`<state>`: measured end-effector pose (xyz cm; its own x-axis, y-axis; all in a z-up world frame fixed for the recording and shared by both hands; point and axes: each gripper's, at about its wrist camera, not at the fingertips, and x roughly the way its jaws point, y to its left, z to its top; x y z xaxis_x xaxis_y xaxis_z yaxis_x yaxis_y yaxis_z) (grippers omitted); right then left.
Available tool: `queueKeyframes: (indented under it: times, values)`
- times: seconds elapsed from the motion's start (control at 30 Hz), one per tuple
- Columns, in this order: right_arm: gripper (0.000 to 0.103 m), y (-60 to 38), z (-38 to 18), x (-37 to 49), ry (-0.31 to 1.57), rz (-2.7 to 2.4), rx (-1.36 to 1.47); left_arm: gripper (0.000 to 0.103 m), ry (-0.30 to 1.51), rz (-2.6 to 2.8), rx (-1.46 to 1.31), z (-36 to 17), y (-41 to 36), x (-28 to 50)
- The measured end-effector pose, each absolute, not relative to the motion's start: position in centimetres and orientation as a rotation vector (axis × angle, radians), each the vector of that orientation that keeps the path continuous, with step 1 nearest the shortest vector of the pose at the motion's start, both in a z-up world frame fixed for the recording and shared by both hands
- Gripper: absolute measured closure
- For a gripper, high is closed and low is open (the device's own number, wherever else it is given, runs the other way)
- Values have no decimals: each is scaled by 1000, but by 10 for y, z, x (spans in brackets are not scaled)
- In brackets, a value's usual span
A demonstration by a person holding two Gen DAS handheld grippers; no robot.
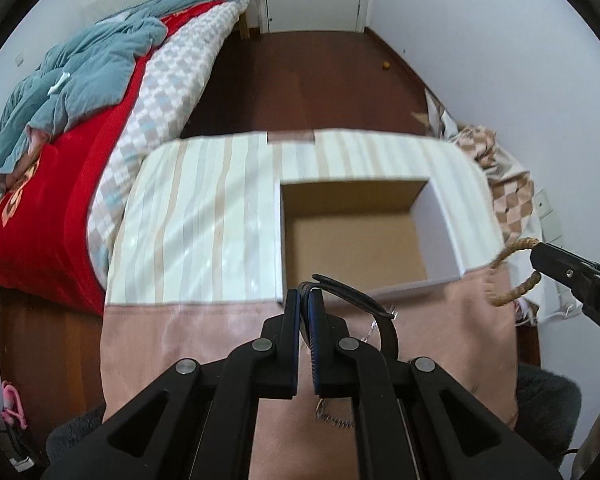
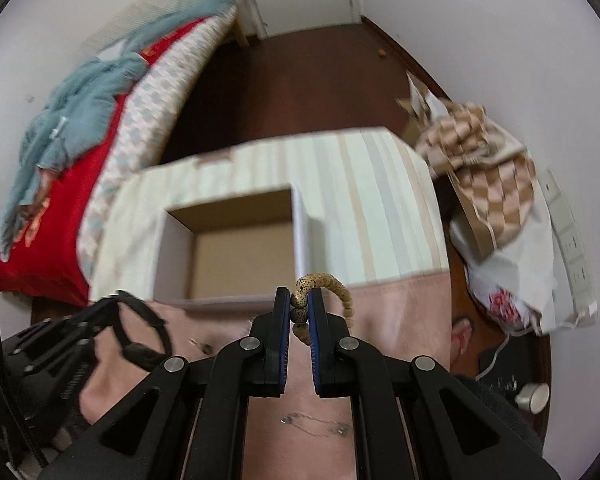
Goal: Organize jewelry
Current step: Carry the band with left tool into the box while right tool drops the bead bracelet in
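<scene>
Jewelry is hanging from both tools at once, lifted clear of the pink cloth [image 1: 204, 340] that is covering the near part of the table. The left gripper [image 1: 303, 300] is pinching a black band [image 1: 356, 300], which looks like a watch or bracelet strap, with its pads pressed together on the band's edge so that the loop is dangling to the right of the fingers. The right gripper [image 2: 300, 304] is clamping a beaded bracelet [image 2: 340, 292] of speckled tan beads; a few beads are sitting between the pads and the rest is curving off to the right and drooping. Both tools are pointing steeply down toward the open cardboard box [image 1: 364, 232], which is sitting empty on the striped cloth [image 1: 204, 216] just beyond the fingertips. Judging by that aim, each piece is being carried toward the box for dropping in. Gripping each loop by one short section is letting it hang free, so it should fall cleanly once released. A thin chain [image 2: 314, 426] is lying on the pink cloth below the right tool, not yet collected. A bed [image 1: 60, 152] and dark floor are filling the background.
</scene>
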<state>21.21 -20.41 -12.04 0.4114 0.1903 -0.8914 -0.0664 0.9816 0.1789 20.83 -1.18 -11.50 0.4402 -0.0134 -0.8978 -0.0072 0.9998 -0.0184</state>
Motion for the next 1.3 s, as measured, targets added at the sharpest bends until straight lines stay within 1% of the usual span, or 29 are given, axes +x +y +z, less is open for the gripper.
queueKeyframes:
  times: [0.1, 0.2, 0.4, 0.5, 0.53, 0.7, 0.77, 0.8, 0.83, 0.87, 0.9, 0.93, 1.03, 1.1, 1.13, 1.17, 1.2, 1.23, 1.27, 1.3]
  values:
    - [94, -194, -107, 224, 1119, 200, 120, 101, 1107, -19, -31, -108, -12, 223]
    - [94, -186, -109, 241, 1130, 229, 117, 101, 1130, -45, -56, -112, -10, 244]
    - [94, -173, -146, 281, 1231, 284, 152, 100, 1217, -75, -89, -144, -3, 285]
    - [94, -166, -165, 295, 1270, 300, 137, 98, 1240, -80, -100, -157, -1, 298]
    - [94, -163, -169, 299, 1279, 304, 132, 96, 1247, -88, -104, -159, 0, 301]
    - [93, -151, -186, 313, 1326, 371, 125, 95, 1302, -100, -149, -170, 1, 315]
    - [92, -150, -189, 317, 1347, 375, 127, 94, 1304, -99, -158, -169, 2, 317]
    - [88, -149, -191, 318, 1359, 374, 124, 92, 1299, -93, -153, -168, 3, 318]
    - [72, -150, -192, 319, 1364, 369, 120, 79, 1294, -84, -148, -166, 4, 317]
    - [53, -151, -192, 318, 1363, 348, 103, 55, 1287, -76, -149, -164, 6, 316]
    - [47, -153, -191, 317, 1359, 340, 100, 40, 1277, -65, -150, -161, 8, 315]
    - [44, -155, -189, 315, 1353, 332, 93, 20, 1262, -48, -146, -158, 10, 312]
    - [44, -158, -183, 307, 1330, 296, 47, 19, 1226, -15, -122, -150, 16, 306]
    - [44, -161, -180, 302, 1318, 258, 6, 13, 1206, 23, -89, -147, 19, 298]
    - [43, -161, -180, 298, 1311, 236, -19, 6, 1199, 37, -78, -146, 22, 296]
    - [33, -162, -179, 295, 1306, 211, -45, 2, 1189, 55, -64, -146, 23, 291]
    - [24, -162, -180, 291, 1298, 183, -75, 2, 1182, 71, -50, -147, 24, 286]
    - [8, -162, -182, 287, 1293, 165, -96, 2, 1180, 79, -41, -148, 24, 284]
    - [3, -162, -184, 285, 1292, 156, -103, 2, 1180, 88, -27, -150, 24, 280]
    - [3, -161, -186, 281, 1291, 144, -110, 2, 1180, 96, -15, -151, 24, 276]
